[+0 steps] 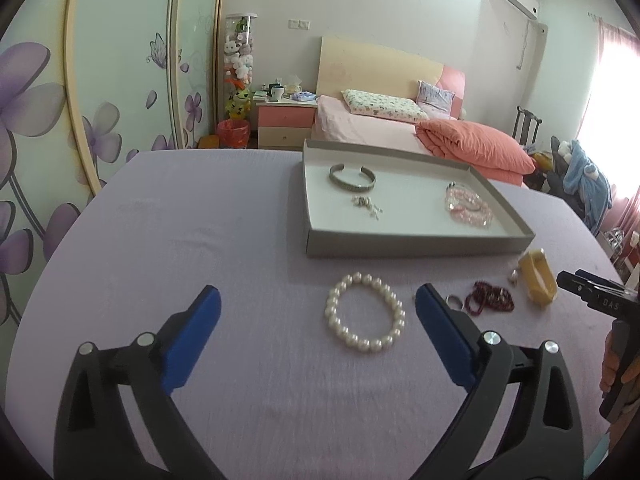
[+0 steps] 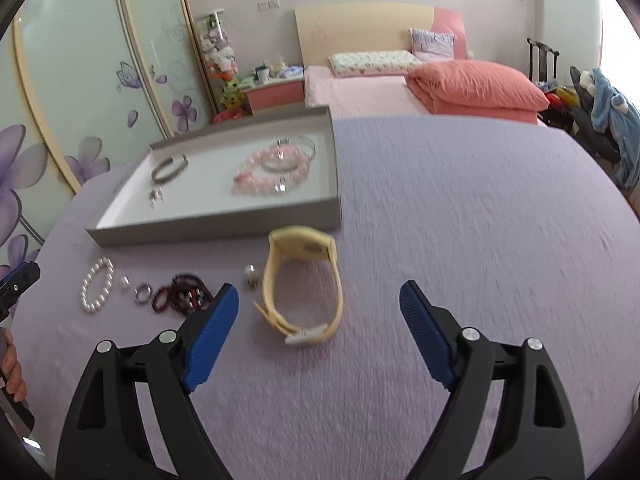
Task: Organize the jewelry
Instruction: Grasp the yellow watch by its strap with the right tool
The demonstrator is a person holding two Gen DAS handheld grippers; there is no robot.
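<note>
- Done so far, as it appears: the shallow grey tray (image 1: 420,240) on the lilac tablecloth (image 1: 200,240) already holds a silver cuff bangle (image 1: 352,179), a small silvery trinket (image 1: 366,203) that may be earrings or a charm, and a pink bead bracelet (image 1: 470,206) lying together with a clear, glassy piece.
- Left to do: a row of items lies on the cloth just in front of the tray: a pearl bracelet (image 1: 366,314), a silver ring (image 2: 143,293), a dark red bead strand (image 2: 182,295), a small silvery item (image 2: 251,274) too small to identify, and a yellow wristwatch (image 2: 304,284). A tiny pale object sits between the pearls and the ring.
- The left gripper (image 1: 318,314) has its blue pads spread wide and holds nothing; the pearl bracelet lies ahead between the tips, untouched.
- The right gripper (image 2: 319,306) is likewise wide and empty, with the yellow wristwatch ahead between its tips, nearer the left finger.
- Judgement: roughly a third of the sorting looks finished; the pearls and the watch seem the likely next picks.
</note>
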